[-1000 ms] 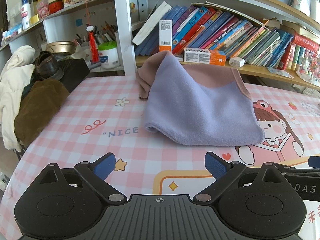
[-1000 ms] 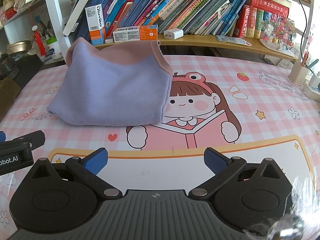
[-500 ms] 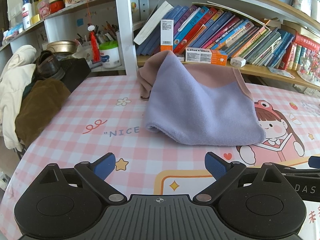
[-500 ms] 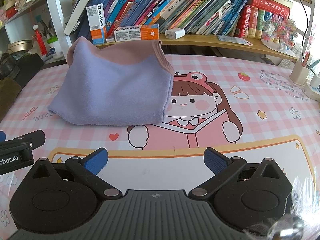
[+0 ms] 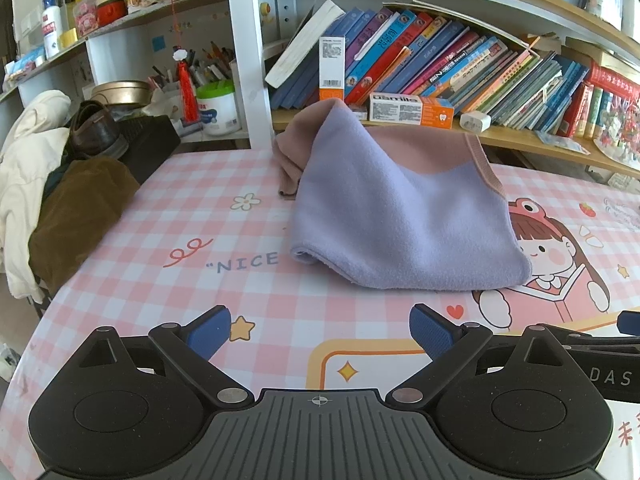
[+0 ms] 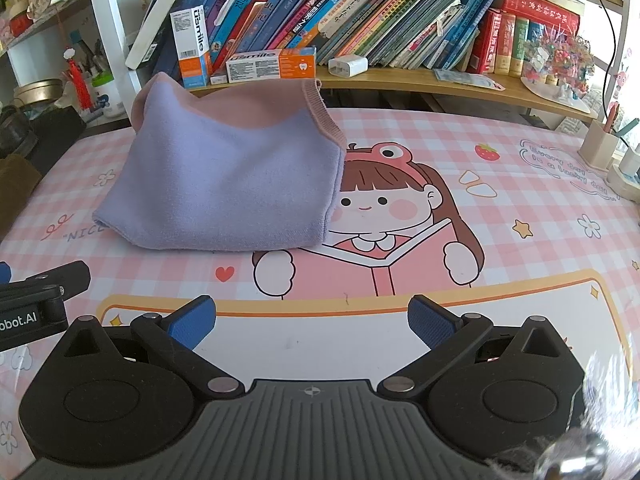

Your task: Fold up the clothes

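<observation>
Well, there is just one garment (image 5: 404, 220) on the table (image 5: 224, 240): a lilac piece with a dusty pink band along its far side, lying folded over near the back of the pink checked top, its far end humped up against the low bookshelf (image 6: 400, 80). A pink sleeve or flap trails off its left side in the left wrist view. Two grippers hang over the near part of the table. The left gripper (image 5: 320, 330) has its blue pads spread wide with nothing between them, and the right gripper (image 6: 312, 320) is the same, jaws apart and empty. Both sit well short of the cloth, side by side, each catching a bit of the other at the frame edge.

Two toothpaste boxes stand out on the shelf behind the garment, one upright (image 6: 192, 46) and one lying flat (image 6: 270, 64), with a white charger (image 6: 347, 66) beside them and a leaning row of books (image 6: 380, 16) above. Off the left edge a brown garment (image 5: 76, 216) and a cream jacket (image 5: 24, 172) are heaped, a dark shoe (image 5: 94, 130) on top. At the far right a pen cup (image 6: 602, 146) stands near the table's edge. Between the grippers and the cloth's near hem the printed table lies bare.
</observation>
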A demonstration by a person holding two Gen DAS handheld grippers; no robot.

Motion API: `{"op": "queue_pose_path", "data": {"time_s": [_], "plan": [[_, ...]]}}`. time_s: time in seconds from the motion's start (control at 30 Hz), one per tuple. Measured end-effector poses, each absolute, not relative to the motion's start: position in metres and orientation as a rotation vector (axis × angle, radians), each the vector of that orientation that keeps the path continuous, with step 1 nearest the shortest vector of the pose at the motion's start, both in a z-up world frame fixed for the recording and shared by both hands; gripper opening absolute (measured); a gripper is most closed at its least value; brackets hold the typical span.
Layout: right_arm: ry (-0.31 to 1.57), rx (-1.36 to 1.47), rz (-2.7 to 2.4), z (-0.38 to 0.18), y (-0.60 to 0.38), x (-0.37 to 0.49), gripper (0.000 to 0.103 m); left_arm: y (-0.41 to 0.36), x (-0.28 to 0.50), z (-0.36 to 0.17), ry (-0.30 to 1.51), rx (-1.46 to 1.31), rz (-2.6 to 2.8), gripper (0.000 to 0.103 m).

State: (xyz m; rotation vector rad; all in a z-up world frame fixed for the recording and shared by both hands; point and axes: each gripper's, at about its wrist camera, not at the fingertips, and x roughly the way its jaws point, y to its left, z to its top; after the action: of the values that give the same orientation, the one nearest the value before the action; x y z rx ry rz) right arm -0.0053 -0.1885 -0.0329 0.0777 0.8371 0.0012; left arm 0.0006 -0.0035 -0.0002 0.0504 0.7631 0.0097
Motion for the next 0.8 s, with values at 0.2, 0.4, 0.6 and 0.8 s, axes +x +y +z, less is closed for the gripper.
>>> {"op": "queue_pose_path", "data": {"time_s": [0.2,0.4,0.6,0.8], "plan": [[0.845,0.079,0.009,-0.0334,-0.1884,-0.0042,0.103,-0.0039,0.0020,-0.0006,0.767,0.052,0.012,0.098],[0.849,0.079,0.016,-0.0342,-0.1878,-0.0021,0.103,-0.0040,0.0028,-0.0023,0.777,0.055,0.010,0.098],[0.856,0.083,0.023,-0.0360,-0.1878,-0.0013,0.103,-0.0034,0.0052,-0.0051,0.799,0.061,0.021,0.098],[0.877,0.107,0.051,-0.0390,-0.1885,-0.0005,0.103,-0.0012,0.0068,-0.0080,0.823,0.047,0.015,0.098]]}}
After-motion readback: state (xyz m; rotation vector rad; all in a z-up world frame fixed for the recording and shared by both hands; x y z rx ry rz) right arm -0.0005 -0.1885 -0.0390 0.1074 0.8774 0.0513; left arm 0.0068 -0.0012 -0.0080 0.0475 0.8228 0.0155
